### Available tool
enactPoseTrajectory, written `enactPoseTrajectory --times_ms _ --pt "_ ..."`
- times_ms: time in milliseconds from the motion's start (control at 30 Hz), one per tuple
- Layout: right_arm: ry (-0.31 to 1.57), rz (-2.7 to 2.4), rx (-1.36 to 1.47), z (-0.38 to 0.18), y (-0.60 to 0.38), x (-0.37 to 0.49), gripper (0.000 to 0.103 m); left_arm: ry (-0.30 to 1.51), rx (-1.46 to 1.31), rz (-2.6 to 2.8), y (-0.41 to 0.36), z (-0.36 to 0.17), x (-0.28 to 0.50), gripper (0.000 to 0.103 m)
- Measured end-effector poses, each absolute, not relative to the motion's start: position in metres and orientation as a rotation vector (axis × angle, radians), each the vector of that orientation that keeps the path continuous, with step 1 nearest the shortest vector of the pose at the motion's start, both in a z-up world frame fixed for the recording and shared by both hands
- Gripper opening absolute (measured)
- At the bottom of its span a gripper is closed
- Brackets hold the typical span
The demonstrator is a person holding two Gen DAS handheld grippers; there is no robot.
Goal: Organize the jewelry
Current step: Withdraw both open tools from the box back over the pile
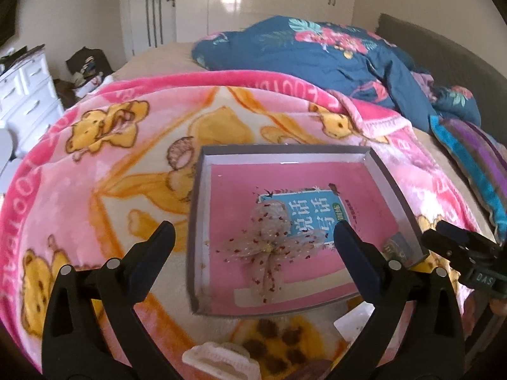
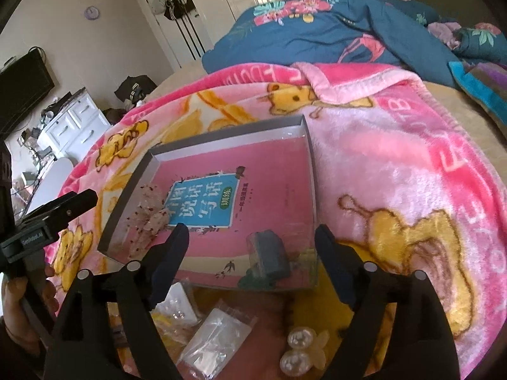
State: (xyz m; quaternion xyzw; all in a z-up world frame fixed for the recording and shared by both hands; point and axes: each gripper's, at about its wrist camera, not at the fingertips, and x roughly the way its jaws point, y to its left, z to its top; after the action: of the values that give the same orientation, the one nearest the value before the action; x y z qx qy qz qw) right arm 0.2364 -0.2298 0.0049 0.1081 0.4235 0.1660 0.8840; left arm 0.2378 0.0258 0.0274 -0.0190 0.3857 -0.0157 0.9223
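Sheer speckled bow (image 1: 269, 247) lying in shallow grey box (image 1: 198, 221), fleecy blanket (image 1: 95, 174), both tools' fingers spread, empty.

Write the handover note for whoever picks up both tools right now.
Left tool: open, holding nothing, above the mesh bow.
Right tool: open, holding nothing, above the small blue-grey item.
Both pieces lie in the grey tray on the pink book.
Done: bow and blue-grey item are in the tray.
Left: on the blanket in front of the tray, a clear packet, a white packet, two pearly round pieces and a white claw clip.
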Motion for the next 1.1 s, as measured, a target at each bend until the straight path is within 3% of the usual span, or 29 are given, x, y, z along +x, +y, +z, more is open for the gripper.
enactPoseTrajectory --times_ms 1100 --pt "0.652 0.43 0.233 0.114 -0.235 0.151 0.094 0.669 -0.037 0.013 0.034 0.093 0.132 0.094"
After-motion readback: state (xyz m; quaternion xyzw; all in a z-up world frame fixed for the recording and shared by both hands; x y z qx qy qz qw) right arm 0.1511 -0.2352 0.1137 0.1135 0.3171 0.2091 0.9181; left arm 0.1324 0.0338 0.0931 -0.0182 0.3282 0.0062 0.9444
